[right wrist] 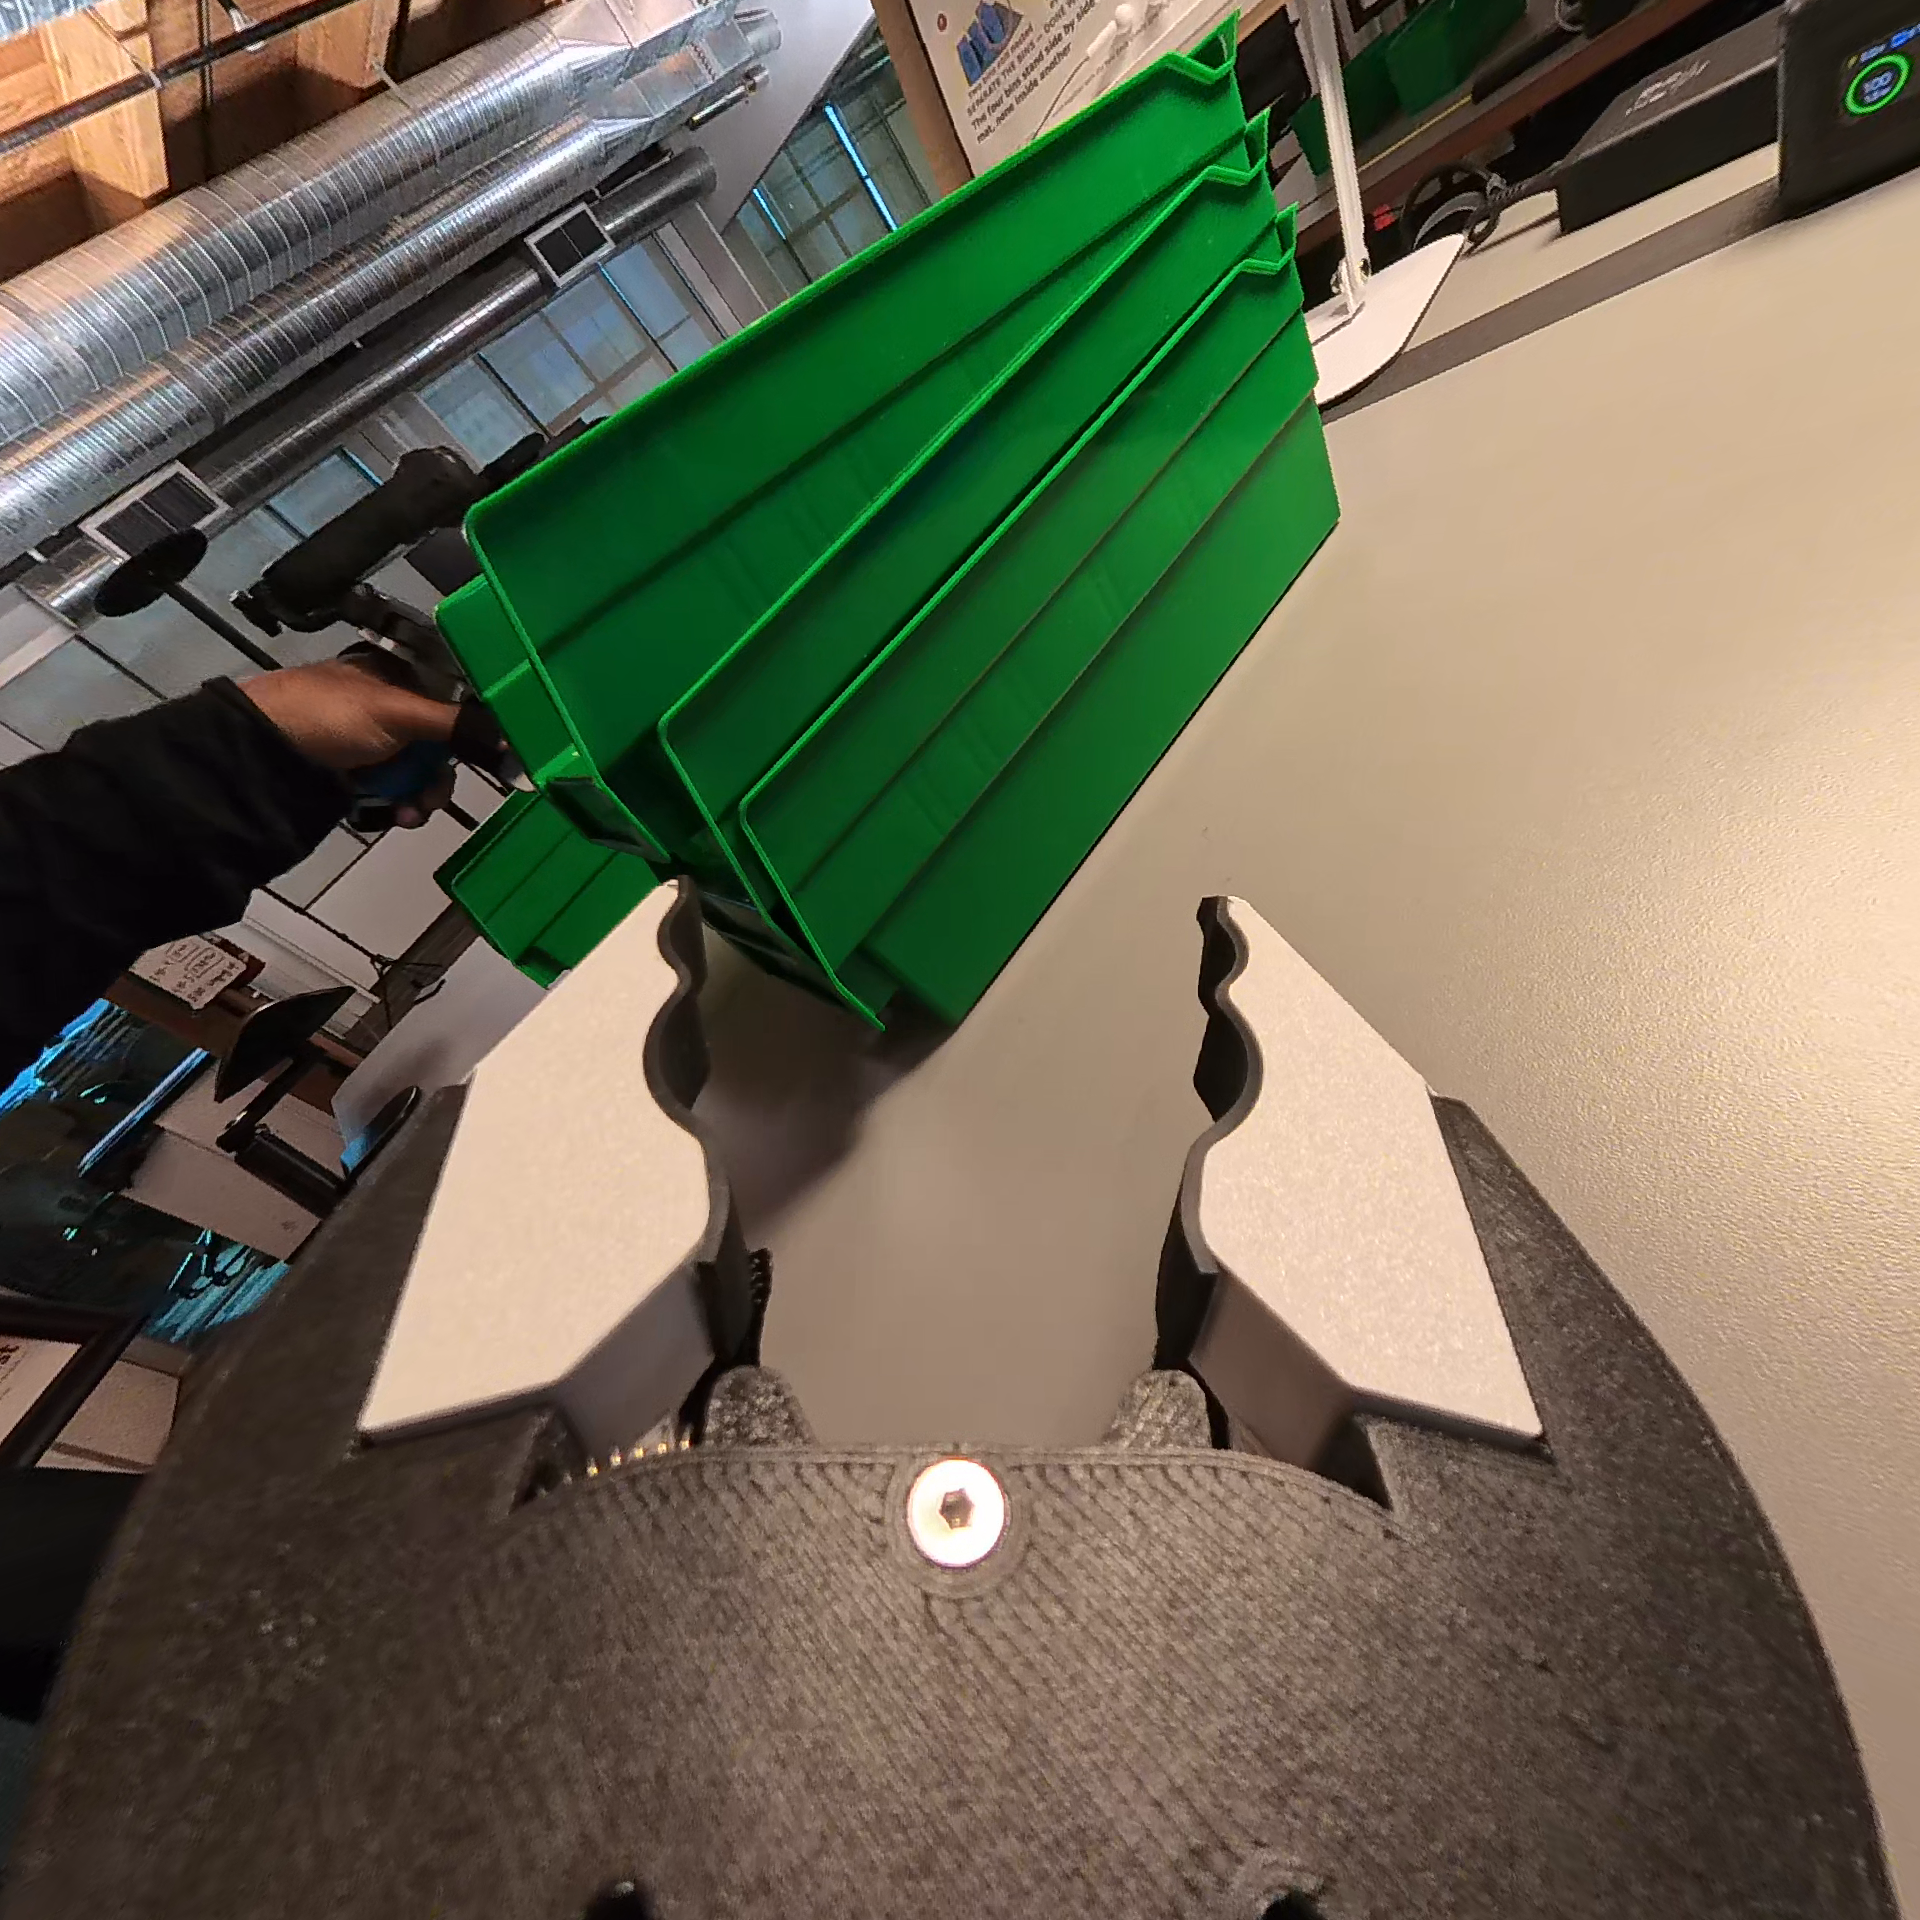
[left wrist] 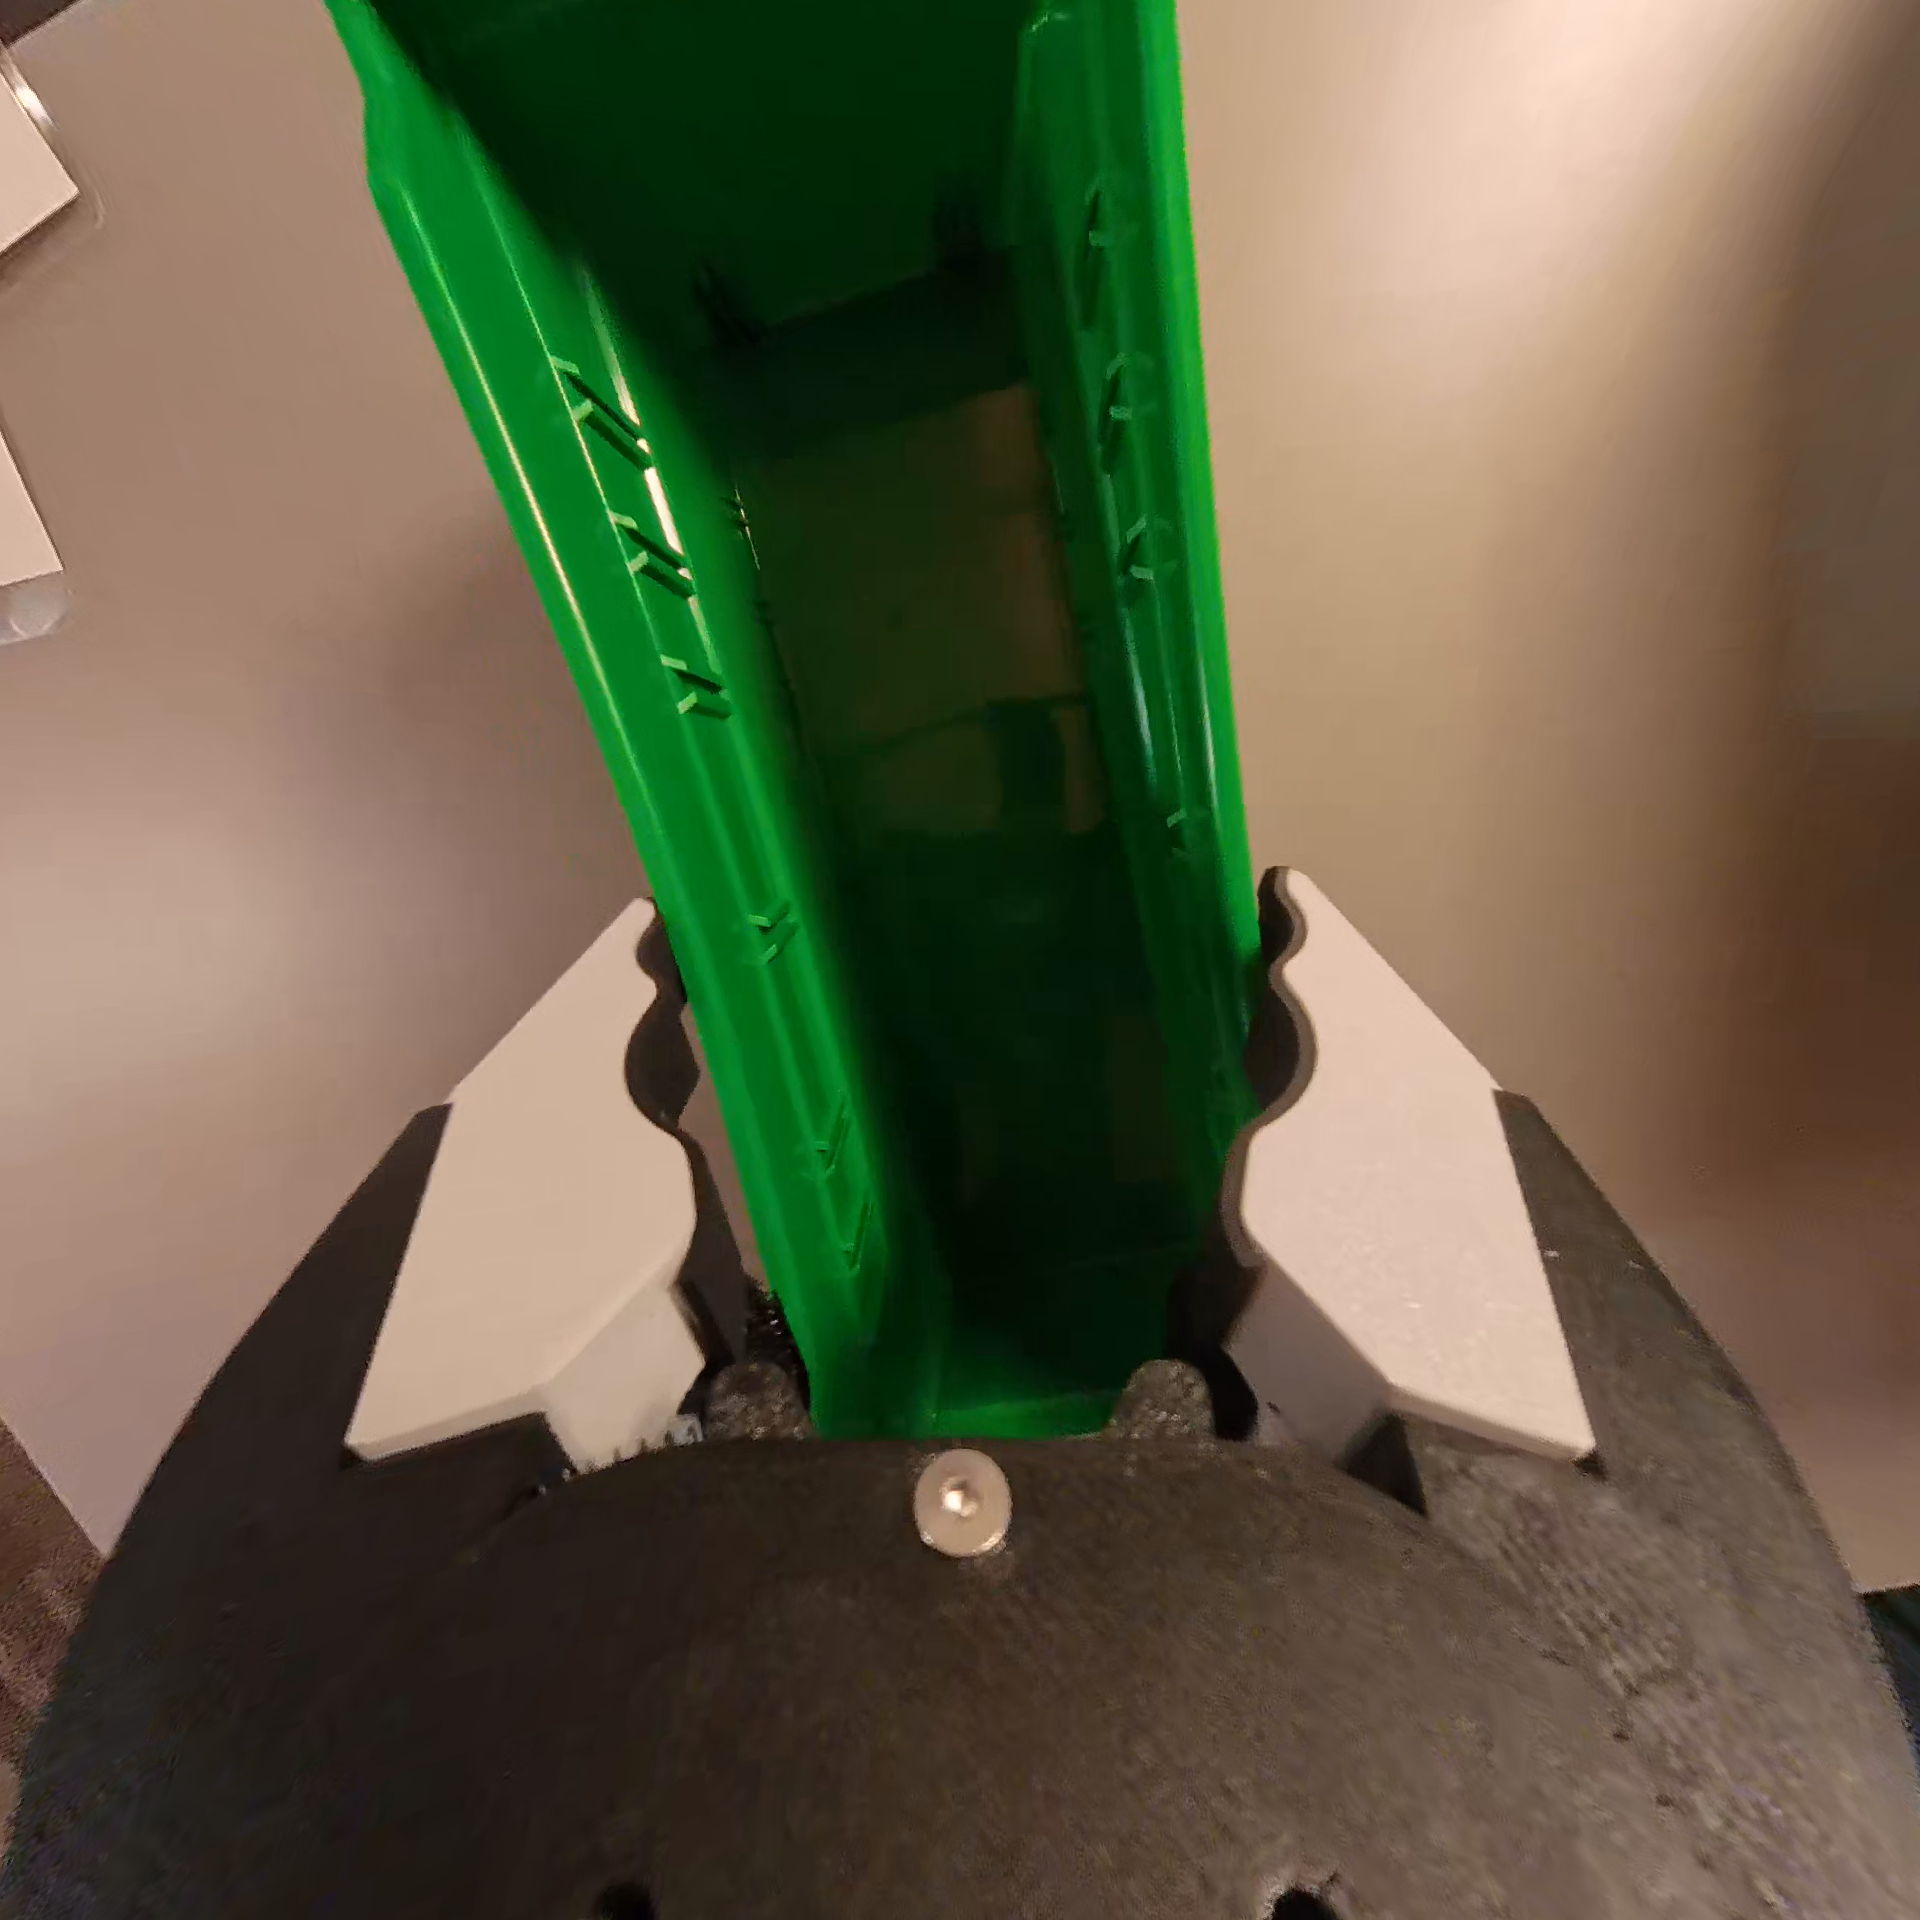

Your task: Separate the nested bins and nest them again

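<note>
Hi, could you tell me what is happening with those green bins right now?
A person is working a gripper in each hand on a stack of nested green bins that sits tilted on the grey table. The left gripper is clamped on the end of a bin, both pads against its sides. The right gripper is open and empty, hovering just short of the stack. The bins are not yet fully apart.

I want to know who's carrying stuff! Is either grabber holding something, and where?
The left gripper holds a green bin across its end, fingers on both outer sides. The right gripper holds nothing.
</note>
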